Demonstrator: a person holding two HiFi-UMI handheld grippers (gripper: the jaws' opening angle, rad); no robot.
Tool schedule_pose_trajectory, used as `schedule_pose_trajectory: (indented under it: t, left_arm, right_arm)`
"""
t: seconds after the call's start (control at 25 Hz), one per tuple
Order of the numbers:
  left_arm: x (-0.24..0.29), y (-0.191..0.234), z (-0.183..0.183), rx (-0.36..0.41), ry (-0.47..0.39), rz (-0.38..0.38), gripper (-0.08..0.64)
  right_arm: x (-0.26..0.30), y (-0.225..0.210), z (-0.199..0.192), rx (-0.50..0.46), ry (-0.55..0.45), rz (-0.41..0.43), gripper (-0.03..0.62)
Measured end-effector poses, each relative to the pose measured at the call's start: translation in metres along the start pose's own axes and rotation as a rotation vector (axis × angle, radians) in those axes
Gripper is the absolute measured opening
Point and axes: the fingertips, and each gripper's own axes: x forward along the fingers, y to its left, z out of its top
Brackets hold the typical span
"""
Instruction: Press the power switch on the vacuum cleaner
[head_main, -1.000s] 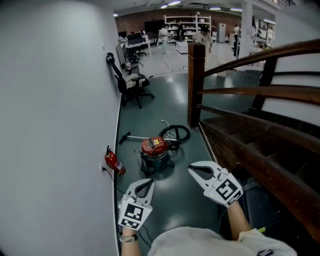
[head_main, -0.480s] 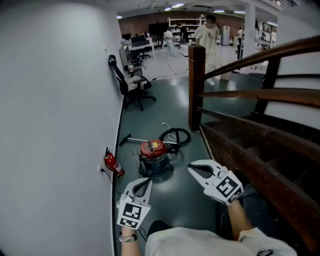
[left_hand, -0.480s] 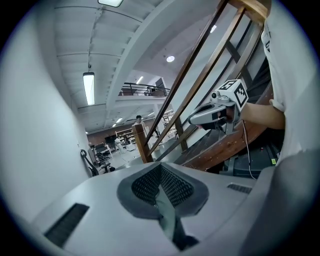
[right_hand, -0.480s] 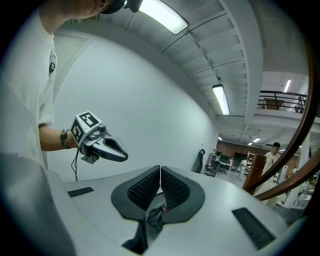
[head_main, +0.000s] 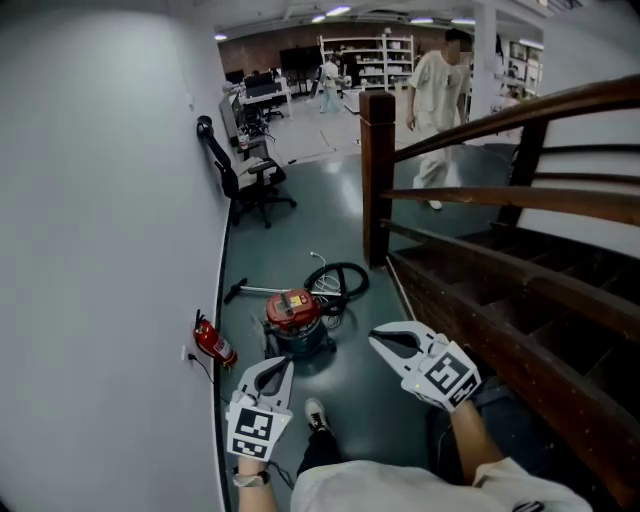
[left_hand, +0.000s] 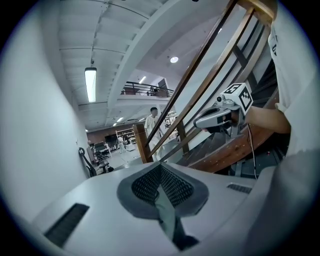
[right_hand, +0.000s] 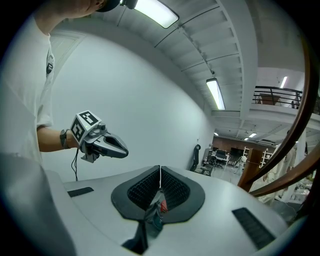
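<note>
The vacuum cleaner (head_main: 293, 318), with a red top on a grey drum, stands on the dark floor ahead of me, its black hose (head_main: 338, 281) coiled behind it. My left gripper (head_main: 287, 363) is held low, short of the drum and slightly left, jaws shut on nothing. My right gripper (head_main: 375, 339) hangs to the right of the vacuum, apart from it, also shut and empty. The left gripper view shows its closed jaws (left_hand: 161, 166) and the right gripper (left_hand: 220, 118) beyond. In the right gripper view the jaws (right_hand: 160, 170) meet, with the left gripper (right_hand: 101, 141) to the side.
A white wall runs along the left with a red fire extinguisher (head_main: 212, 343) at its foot. A wooden staircase with post (head_main: 376, 180) and rail fills the right. An office chair (head_main: 250, 182) stands further back. A person in white (head_main: 437, 90) walks beyond the post. My shoe (head_main: 316, 414) shows below.
I have stepped forward: the vacuum sits closer and lower in the head view, and my shoe has come into sight. The person in white has walked nearer. Both grippers stay shut.
</note>
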Motion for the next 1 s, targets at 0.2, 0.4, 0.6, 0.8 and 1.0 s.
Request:
schedule_pose_trajectory:
  t: [0.2, 0.4, 0.6, 0.8, 1.0]
  left_arm:
    - [0.039, 0.033, -0.004, 0.002, -0.003, -0.015, 0.002]
    - [0.082, 0.071, 0.003, -0.004, -0.014, -0.034, 0.002]
    - [0.113, 0.108, 0.016, 0.017, -0.04, -0.039, 0.002]
    - [0.136, 0.137, 0.017, 0.019, -0.036, -0.035, 0.002]
    - [0.152, 0.158, 0.007, 0.001, -0.012, -0.026, 0.002]
  right_arm:
    - [0.029, -0.032, -0.007, 0.004, 0.005, -0.03, 0.029]
    - [0.068, -0.07, -0.007, 0.007, 0.009, -0.047, 0.029]
    - [0.101, -0.105, 0.003, -0.004, -0.001, -0.062, 0.029]
    - [0.129, -0.127, 0.006, 0.003, 0.001, -0.065, 0.029]
    - [0.155, -0.141, -0.005, 0.01, 0.027, -0.05, 0.029]
